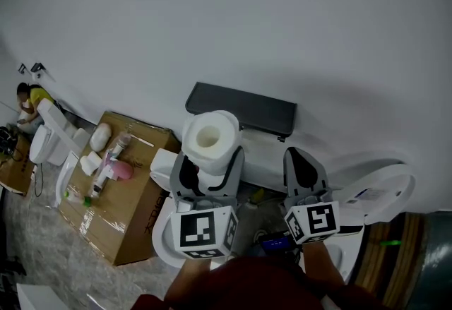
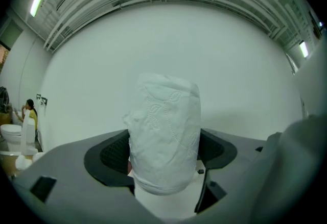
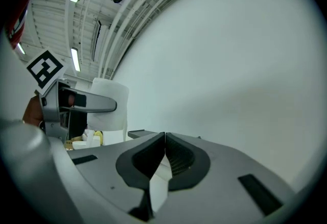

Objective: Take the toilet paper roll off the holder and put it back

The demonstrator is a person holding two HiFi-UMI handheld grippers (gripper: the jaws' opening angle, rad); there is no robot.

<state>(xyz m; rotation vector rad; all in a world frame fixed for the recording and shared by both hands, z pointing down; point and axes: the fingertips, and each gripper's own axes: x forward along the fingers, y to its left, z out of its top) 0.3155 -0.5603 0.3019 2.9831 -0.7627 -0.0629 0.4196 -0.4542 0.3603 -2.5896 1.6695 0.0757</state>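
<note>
Left gripper (image 1: 210,164) clamps white embossed toilet paper roll (image 1: 210,136) — right gripper (image 1: 302,160) closed, empty.
Dark grey wall holder (image 1: 247,107) behind roll — partly hidden.

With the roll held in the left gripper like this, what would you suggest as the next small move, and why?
Probably carry the toilet paper roll forward toward the dark holder on the wall. The left gripper has its jaws closed on the roll, which sits clear of the holder, while the right gripper is shut and empty.
</note>
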